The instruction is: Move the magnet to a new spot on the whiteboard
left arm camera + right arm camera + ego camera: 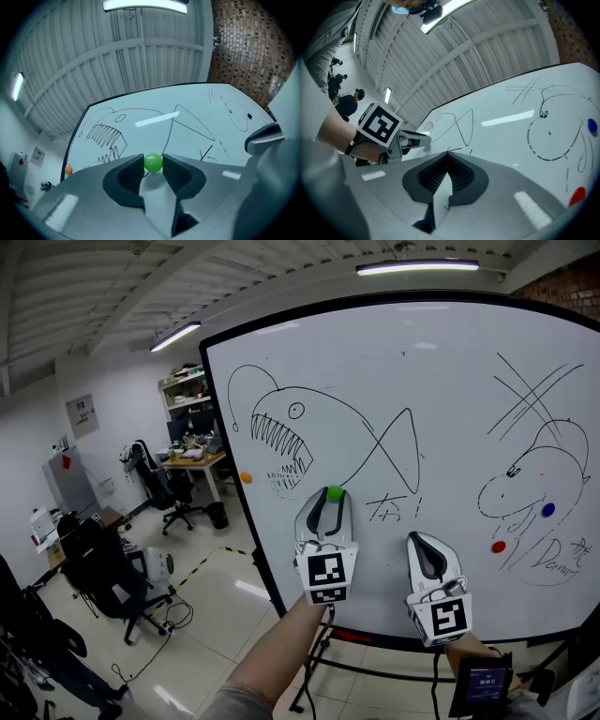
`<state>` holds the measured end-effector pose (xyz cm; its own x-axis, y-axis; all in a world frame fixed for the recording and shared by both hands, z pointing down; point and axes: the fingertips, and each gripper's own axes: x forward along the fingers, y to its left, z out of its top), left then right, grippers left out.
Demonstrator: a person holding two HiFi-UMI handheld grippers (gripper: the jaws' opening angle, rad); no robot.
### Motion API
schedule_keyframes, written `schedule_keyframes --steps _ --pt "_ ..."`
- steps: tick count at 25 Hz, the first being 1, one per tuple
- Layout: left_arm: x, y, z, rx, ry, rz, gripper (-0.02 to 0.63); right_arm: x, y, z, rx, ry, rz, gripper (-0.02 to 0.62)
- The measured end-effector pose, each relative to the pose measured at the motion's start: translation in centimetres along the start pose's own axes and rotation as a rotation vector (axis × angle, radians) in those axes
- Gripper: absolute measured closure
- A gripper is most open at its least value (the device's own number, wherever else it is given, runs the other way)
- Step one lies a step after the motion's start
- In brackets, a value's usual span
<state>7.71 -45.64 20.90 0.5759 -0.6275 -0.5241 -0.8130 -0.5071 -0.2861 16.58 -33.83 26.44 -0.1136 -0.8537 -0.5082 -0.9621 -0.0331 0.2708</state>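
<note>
- The small round green magnet [153, 162] is pinched at the very tips of the left gripper [333, 496]. 1 of its 2 fingers presses on each side.
- The magnet sits in front of the large white whiteboard [422, 381], low and left of centre, just below the black marker fish drawing [281, 442]. I cannot tell whether it touches the surface or is held just off it.
- The fingers point upward and toward the board, so the magnet lies straight ahead of them, between the pads and the board face. Being round, it has no long axis to line up.
- Bare board lies to the right of the magnet, between the fish's tail and the dinosaur sketch [534, 484]. A push straight forward there should seat it.
- The right gripper [448, 157] hangs lower and to the right, with its fingers closed together on nothing, so placing falls to the left.
- The orange magnet [246, 477], blue magnet [548, 509] and red magnet [498, 546] mark spots already taken.
</note>
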Motion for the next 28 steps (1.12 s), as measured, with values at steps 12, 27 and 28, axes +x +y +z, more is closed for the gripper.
schedule_keyframes --steps 12,27,28 --pt "0.4 14.0 -2.4 -0.022 0.031 0.089 0.482 6.9 8.3 -0.9 0.027 -0.019 0.051 0.588" --pt "2.9 22.6 -2.2 -0.101 -0.01 0.114 0.482 10.1 11.4 -2.4 -0.074 -0.012 0.045 0.588" --pt "2.9 22.6 -2.2 -0.101 -0.016 0.109 0.481 10.2 11.5 -2.5 -0.085 -0.012 0.046 0.588"
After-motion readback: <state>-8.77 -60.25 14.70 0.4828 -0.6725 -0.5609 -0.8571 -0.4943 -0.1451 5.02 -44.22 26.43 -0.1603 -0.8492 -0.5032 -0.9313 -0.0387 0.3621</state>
